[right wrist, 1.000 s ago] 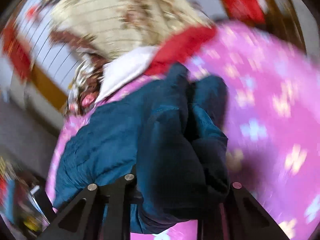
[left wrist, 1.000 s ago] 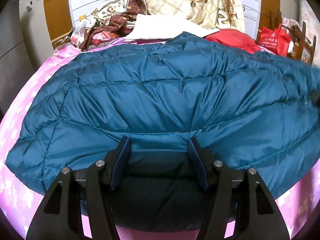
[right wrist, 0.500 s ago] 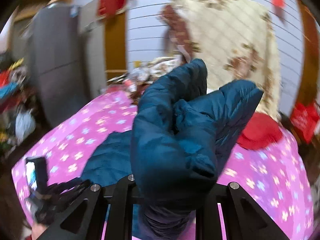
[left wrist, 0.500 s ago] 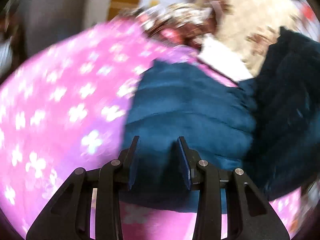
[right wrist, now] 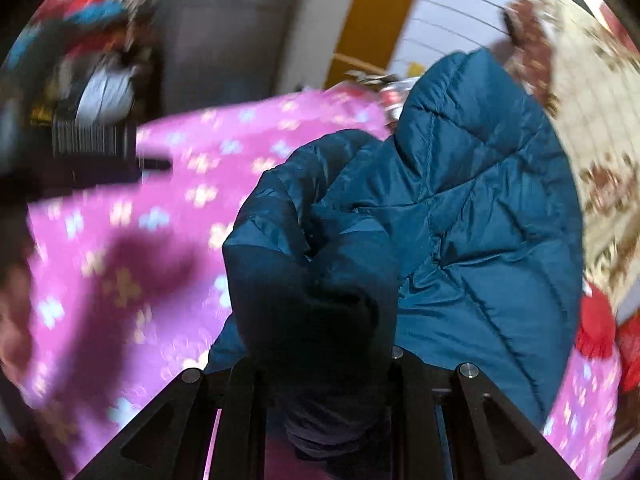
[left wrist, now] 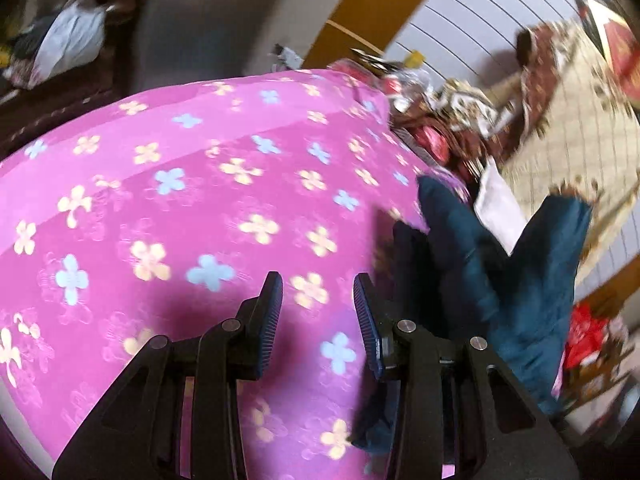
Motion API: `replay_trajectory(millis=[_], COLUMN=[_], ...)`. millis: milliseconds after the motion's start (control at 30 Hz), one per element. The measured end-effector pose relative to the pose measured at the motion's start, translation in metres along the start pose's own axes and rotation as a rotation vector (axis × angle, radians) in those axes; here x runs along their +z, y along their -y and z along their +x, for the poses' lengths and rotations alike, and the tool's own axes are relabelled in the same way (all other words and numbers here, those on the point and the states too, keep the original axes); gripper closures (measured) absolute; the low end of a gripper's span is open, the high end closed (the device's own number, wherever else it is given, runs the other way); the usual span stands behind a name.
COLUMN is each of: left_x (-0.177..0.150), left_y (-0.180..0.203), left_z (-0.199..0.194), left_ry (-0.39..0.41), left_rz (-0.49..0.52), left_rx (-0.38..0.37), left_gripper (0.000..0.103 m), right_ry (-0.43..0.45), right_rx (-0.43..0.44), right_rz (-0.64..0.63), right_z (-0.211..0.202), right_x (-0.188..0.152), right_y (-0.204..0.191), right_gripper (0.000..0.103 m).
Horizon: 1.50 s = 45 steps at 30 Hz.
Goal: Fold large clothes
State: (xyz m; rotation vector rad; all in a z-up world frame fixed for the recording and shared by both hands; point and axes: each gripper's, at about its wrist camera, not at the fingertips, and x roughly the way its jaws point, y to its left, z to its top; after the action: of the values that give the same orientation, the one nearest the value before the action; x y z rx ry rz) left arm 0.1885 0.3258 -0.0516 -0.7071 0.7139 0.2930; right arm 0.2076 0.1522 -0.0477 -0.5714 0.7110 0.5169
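My right tongs [right wrist: 320, 360] are clamped on a bunched fold of the teal jacket [right wrist: 460, 208], lifted clear of the pink bed [left wrist: 168, 208] for repositioning. My left tongs [left wrist: 318, 320] stand apart, empty, the jacket to their right.

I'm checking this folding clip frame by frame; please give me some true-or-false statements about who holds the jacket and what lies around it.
1. The right gripper is shut on the blue jacket. True.
2. The left gripper holds the jacket. False: nothing is between its fingers; the jacket is to its right.
3. The bedspread is pink with flowers. True.
4. The jacket lies flat. False: it is bunched and lifted.
5. The jacket is red. False: it is blue.
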Motion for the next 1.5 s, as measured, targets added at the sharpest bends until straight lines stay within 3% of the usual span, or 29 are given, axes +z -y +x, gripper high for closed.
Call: replay_trajectory(millis=[133,267,300,400,500,600,700,767,900,1033,1067,1200,1333,1500], left_x=[0.011,0.008,0.008,0.008,0.005,0.003,0.0,-0.005,-0.024,-0.028,-0.027,-0.02,-0.002,0.004], left_y=[-0.021,-0.017,-0.016,-0.011,-0.001,0.013,0.03,0.044,0.071,0.073,0.072,0.058,0.025,0.014], left_z=[0.01,0.019,0.02,0.017,0.02,0.028,0.044,0.055,0.078,0.088,0.09,0.091,0.08,0.071], left_ry=[-0.035,-0.077,-0.081,-0.07,-0.079,-0.102,-0.125,-0.151,-0.192,-0.213,-0.219,-0.227,-0.165,-0.121], left_rz=[-0.07,-0.06,-0.062,-0.06,-0.031,-0.005,0.02,0.051,0.169,0.181,0.181,0.174,0.099,0.059], left_rx=[-0.02,-0.051,-0.065,-0.09,-0.106,-0.125,-0.141,-0.153,-0.095,-0.098,-0.096,-0.042,0.034,0.03], left_gripper=[0.067,0.067,0.067,0.067,0.067,0.067,0.067,0.067,0.07,0.07,0.07,0.07,0.07,0.07], right_ry=[-0.011,0.044,0.06,0.112,0.154,0.198,0.228,0.24,0.199,0.081,0.049,0.005,-0.015,-0.031], right_rx=[-0.052,-0.12,-0.143,-0.152,-0.096,-0.026,-0.06,-0.136,-0.233,-0.139,-0.107,-0.05,0.038,0.063], right_rz=[-0.107,-0.185,-0.197,-0.155,-0.065,0.062,0.156,0.212,0.326,0.358,0.358,0.311,0.31,0.247], right_z=[0.024,0.015,0.009,-0.016,-0.057,-0.108,-0.134,-0.133,-0.086,-0.016,-0.001,0.045,0.074,0.11], right_x=[-0.011,-0.021,-0.024,-0.033,-0.048,-0.064,-0.055,-0.039,0.016,0.058,0.062,0.061,0.059,0.064], right_y=[-0.023,-0.034,-0.035,-0.028,-0.012,0.027,0.064,0.101,0.163,0.18,0.177,0.145,0.115,0.079], right_gripper=[0.078,0.039,0.037,0.037,0.037,0.037,0.037,0.047,0.056,0.057,0.062,0.063,0.063,0.062])
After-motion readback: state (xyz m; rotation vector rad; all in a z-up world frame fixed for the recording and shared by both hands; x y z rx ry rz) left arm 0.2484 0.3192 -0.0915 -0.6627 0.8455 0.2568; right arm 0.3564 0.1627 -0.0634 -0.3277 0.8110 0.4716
